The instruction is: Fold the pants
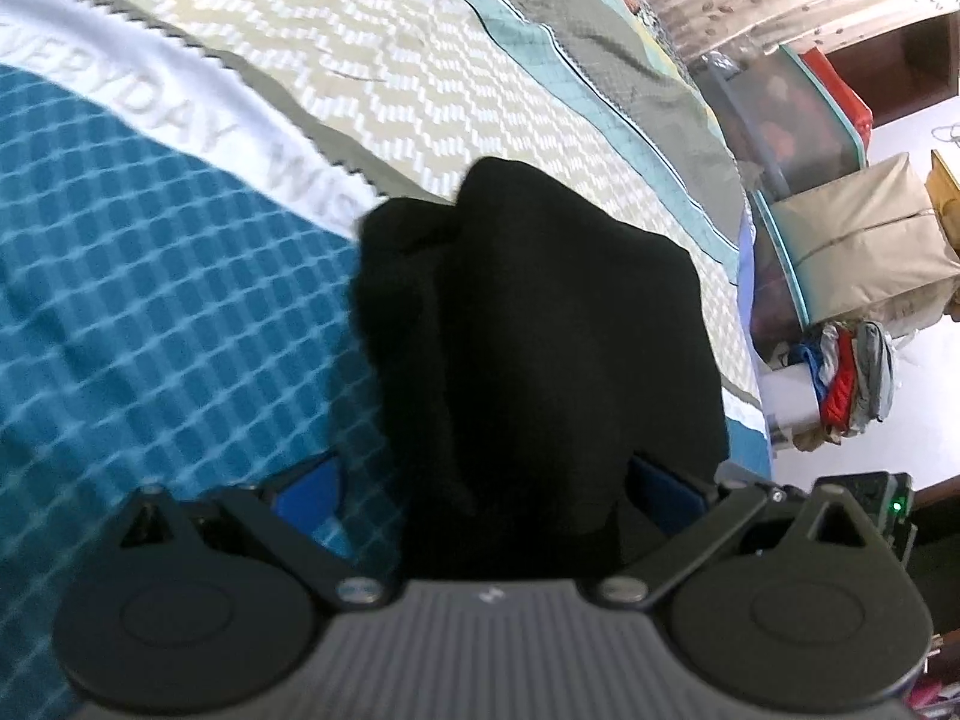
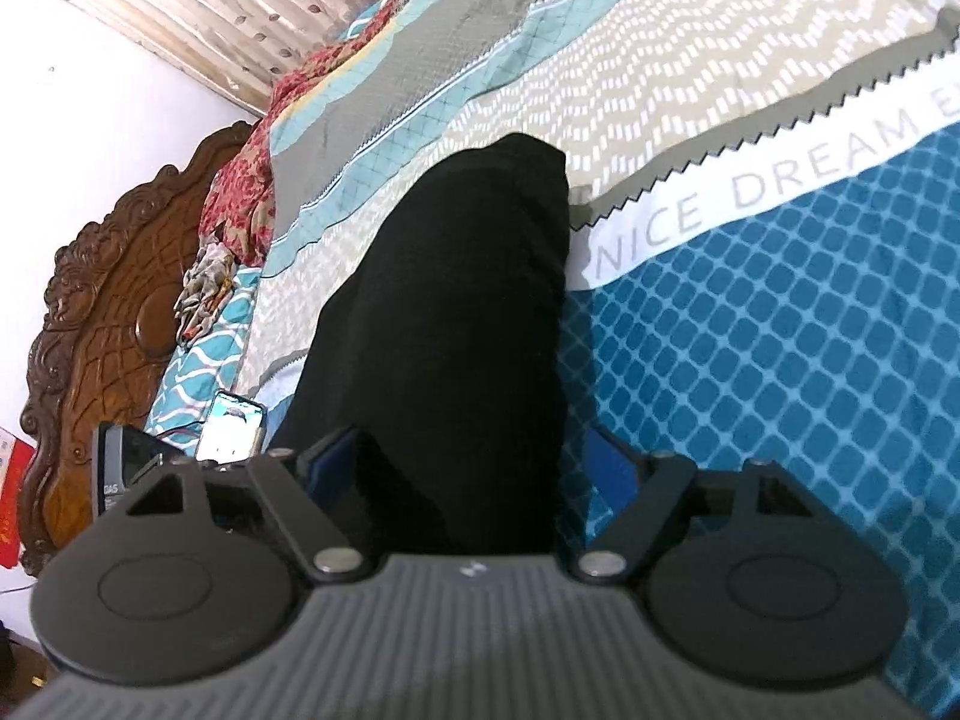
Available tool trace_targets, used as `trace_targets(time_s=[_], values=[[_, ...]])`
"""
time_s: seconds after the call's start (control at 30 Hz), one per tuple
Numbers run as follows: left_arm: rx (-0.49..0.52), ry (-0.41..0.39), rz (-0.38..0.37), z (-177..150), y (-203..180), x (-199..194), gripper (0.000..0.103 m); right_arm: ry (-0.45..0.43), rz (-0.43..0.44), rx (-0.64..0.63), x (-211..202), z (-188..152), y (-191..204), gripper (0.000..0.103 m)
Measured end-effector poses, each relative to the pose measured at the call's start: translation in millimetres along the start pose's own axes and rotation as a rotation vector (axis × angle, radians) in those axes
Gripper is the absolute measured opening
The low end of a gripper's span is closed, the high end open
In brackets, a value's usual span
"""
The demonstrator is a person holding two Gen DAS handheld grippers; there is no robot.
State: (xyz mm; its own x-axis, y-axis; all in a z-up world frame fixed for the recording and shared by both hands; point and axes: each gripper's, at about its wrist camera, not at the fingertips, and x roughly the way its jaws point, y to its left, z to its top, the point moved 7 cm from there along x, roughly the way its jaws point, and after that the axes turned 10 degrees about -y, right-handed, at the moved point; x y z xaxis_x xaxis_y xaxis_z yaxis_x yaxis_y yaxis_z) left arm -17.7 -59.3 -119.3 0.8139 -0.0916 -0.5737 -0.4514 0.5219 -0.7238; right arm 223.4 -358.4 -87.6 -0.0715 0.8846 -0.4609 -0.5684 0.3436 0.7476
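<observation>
Progress: the black pants [image 1: 540, 324] show in both wrist views as a narrow dark bundle, so a lengthwise fold looks done; I judge the task mid-way, with the cross folds and the final laying flat left; the full length of the cloth is hidden behind the grippers, so the count of folds cannot be told
Pants, place: on or just over the bed cover [image 1: 150, 312], across its blue checked part, the far end reaching the white lettered band [image 1: 198, 120] and the beige zigzag stripe beyond it
Left gripper [image 1: 498, 492]: blue-padded fingers [image 1: 312, 492] stand wide with the cloth bunched between them; whether the pads press on it I cannot tell
Right gripper [image 2: 474, 468]: fingers [image 2: 606, 462] spread, cloth between them; the right pad stands clear of the fabric, so no firm grip shows
Containers: beside the bed, past its far edge in the left view, clear storage bags [image 1: 786, 120] hold red and dark folded things, contents too blurred to name; a tan wrapped bundle [image 1: 870, 240] leans on them; a stack of folded clothes [image 1: 852, 378] sits below
Near the headboard [image 2: 114, 300]: a lit phone [image 2: 231, 426] lies on the bed
</observation>
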Motion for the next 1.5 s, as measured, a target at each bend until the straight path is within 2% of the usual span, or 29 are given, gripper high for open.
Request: trace_targets(time_s=[0.13,0.23,0.33,0.4,0.47,0.5,0.57,0.7,0.87,0.97,1.1,1.23,1.33,1.5], values=[[0.004,0.026,-0.063,-1,-13,17,0.102,0.071,0.057,0.062,12,-2,0,0.083],[0.015,0.019,-0.074,-3,-18,25,0.100,0.126,0.103,0.123,26,-4,0,0.084],[-0.014,-0.006,-0.078,-2,-12,23,0.085,0.150,0.100,0.107,36,-5,4,0.082],[-0.056,-0.021,-0.076,1,-5,18,0.062,0.154,0.084,0.035,35,-4,12,0.072],[-0.108,-0.027,-0.084,6,-6,13,0.056,0.150,0.084,0.012,32,-2,16,0.067],[-0.104,-0.031,-0.083,10,-12,11,0.056,0.141,0.099,0.004,28,0,20,0.063],[-0.010,-0.051,-0.077,24,-36,9,0.056,0.102,0.139,-0.027,24,10,34,0.058],[0.181,-0.099,-0.065,69,-89,16,0.056,-0.029,0.184,-0.091,18,55,57,0.057],[0.314,-0.131,-0.077,142,-142,62,0.057,-0.157,0.172,-0.156,25,133,59,0.057],[0.329,-0.147,-0.074,182,-154,98,0.060,-0.206,0.139,-0.174,42,179,49,0.057],[0.296,-0.156,-0.050,221,-147,144,0.061,-0.226,0.113,-0.152,79,220,27,0.057],[0.283,-0.133,0.014,243,-123,186,0.061,-0.206,0.089,-0.102,112,236,-7,0.057],[0.272,-0.097,0.067,248,-100,212,0.062,-0.177,0.058,-0.071,131,233,-26,0.057],[0.330,-0.099,0.151,243,-79,233,0.079,-0.149,0.002,-0.029,149,224,-49,0.059]])
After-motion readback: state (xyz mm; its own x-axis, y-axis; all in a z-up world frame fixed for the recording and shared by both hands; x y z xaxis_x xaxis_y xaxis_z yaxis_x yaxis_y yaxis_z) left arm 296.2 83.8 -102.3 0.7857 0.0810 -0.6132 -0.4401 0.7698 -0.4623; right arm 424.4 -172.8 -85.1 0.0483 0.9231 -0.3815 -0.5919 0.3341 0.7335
